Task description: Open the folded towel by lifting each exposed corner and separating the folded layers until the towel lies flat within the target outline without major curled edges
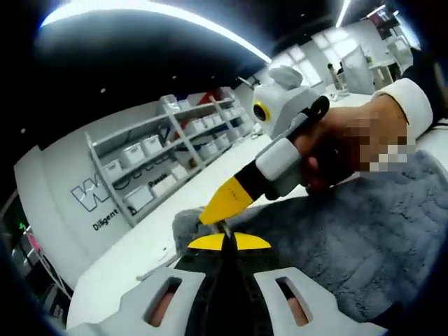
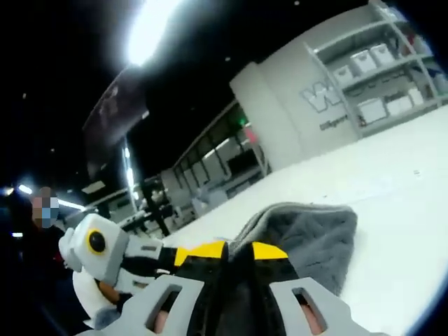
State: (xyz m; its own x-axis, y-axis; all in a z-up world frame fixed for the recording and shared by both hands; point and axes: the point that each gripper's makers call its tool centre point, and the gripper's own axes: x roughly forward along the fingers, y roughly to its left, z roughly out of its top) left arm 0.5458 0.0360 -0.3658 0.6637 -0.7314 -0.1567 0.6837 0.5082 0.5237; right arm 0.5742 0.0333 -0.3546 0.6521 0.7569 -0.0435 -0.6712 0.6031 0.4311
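Both grippers pinch the grey towel [image 1: 350,238] on the white bench [image 1: 140,245]. The left gripper [image 1: 225,241] has its jaws pressed on an edge; the right gripper [image 2: 231,255] clamps a raised fold lying straight ahead of its jaws, nearest the corner.

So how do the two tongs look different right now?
In the left gripper view, the left tongs have their yellow tips closed together on the fluffy grey towel. The right tongs come in slanting from the right, held in a person's hand, their yellow tip touching the same towel edge. In the right gripper view, the right tongs also pinch the cloth. Both have yellow tips and white bodies.
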